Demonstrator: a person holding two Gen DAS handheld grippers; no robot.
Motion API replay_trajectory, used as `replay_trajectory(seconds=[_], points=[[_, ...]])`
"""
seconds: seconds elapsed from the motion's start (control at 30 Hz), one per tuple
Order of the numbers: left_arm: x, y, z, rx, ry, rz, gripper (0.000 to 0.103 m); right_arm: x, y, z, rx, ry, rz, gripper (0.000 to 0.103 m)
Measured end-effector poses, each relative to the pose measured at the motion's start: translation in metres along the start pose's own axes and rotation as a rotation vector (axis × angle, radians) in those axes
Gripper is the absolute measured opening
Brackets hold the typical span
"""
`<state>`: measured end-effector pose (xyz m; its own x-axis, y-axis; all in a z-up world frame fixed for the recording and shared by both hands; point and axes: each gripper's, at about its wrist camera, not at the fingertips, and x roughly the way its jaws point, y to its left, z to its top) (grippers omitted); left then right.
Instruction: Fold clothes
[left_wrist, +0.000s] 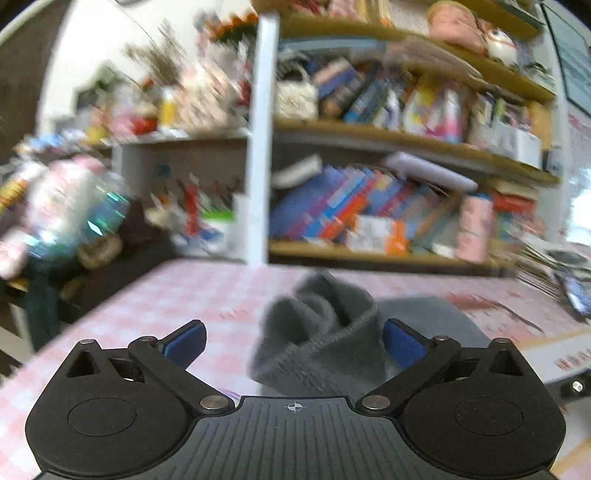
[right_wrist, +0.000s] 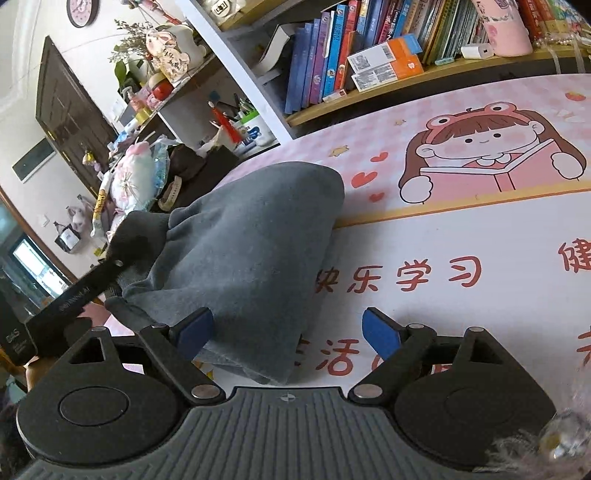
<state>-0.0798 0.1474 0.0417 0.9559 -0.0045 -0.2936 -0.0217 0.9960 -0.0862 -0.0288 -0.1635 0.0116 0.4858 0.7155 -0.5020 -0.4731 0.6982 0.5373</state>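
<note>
Risks spilling the bunched near-left cuff of the grey sweater (right_wrist: 251, 240) off the bench (right_wrist: 461, 240), both grippers (left_wrist: 293, 341) (right_wrist: 288, 332) gaping, empty.

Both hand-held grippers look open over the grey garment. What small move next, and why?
Probably close the left hand-held gripper on the bunched ribbed edge of the grey garment lying between its open blue pads. The right hand-held gripper holds nothing; the cloth is only partly folded.
</note>
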Motion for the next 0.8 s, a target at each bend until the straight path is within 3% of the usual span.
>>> replay_trajectory(seconds=[0.03, 0.07, 0.1, 0.27, 0.33, 0.57, 0.63, 0.67, 0.7, 0.8], points=[[0.004, 0.005, 0.0, -0.025, 0.021, -0.035, 0.07, 0.001, 0.0, 0.0, 0.002, 0.002, -0.001, 0.088], [0.006, 0.014, 0.001, -0.084, 0.041, -0.072, 0.029, 0.002, -0.001, 0.0, 0.004, 0.005, -0.001, 0.088], [0.007, 0.023, 0.003, -0.158, 0.048, -0.117, 0.019, 0.003, -0.001, 0.0, 0.004, 0.009, -0.003, 0.088], [-0.009, 0.058, -0.005, -0.483, -0.042, -0.306, 0.015, 0.006, -0.001, -0.001, -0.002, 0.017, -0.01, 0.087], [-0.005, 0.062, -0.015, -0.504, -0.021, -0.27, 0.015, 0.007, -0.002, -0.001, 0.001, 0.021, -0.012, 0.087], [0.006, 0.077, -0.05, -0.576, 0.05, -0.149, 0.026, 0.01, 0.0, -0.002, -0.007, 0.026, -0.016, 0.087], [0.0, 0.078, -0.049, -0.585, 0.058, -0.149, 0.042, 0.01, 0.0, -0.002, -0.002, 0.028, -0.014, 0.087], [-0.003, 0.079, -0.049, -0.59, 0.062, -0.149, 0.074, 0.01, 0.0, -0.002, -0.001, 0.027, -0.011, 0.087], [-0.006, 0.079, -0.049, -0.595, 0.066, -0.149, 0.089, 0.009, -0.001, -0.001, 0.001, 0.024, -0.009, 0.087], [0.001, 0.083, -0.035, -0.579, 0.078, -0.189, 0.095, 0.009, -0.004, 0.001, 0.027, 0.021, 0.008, 0.087]])
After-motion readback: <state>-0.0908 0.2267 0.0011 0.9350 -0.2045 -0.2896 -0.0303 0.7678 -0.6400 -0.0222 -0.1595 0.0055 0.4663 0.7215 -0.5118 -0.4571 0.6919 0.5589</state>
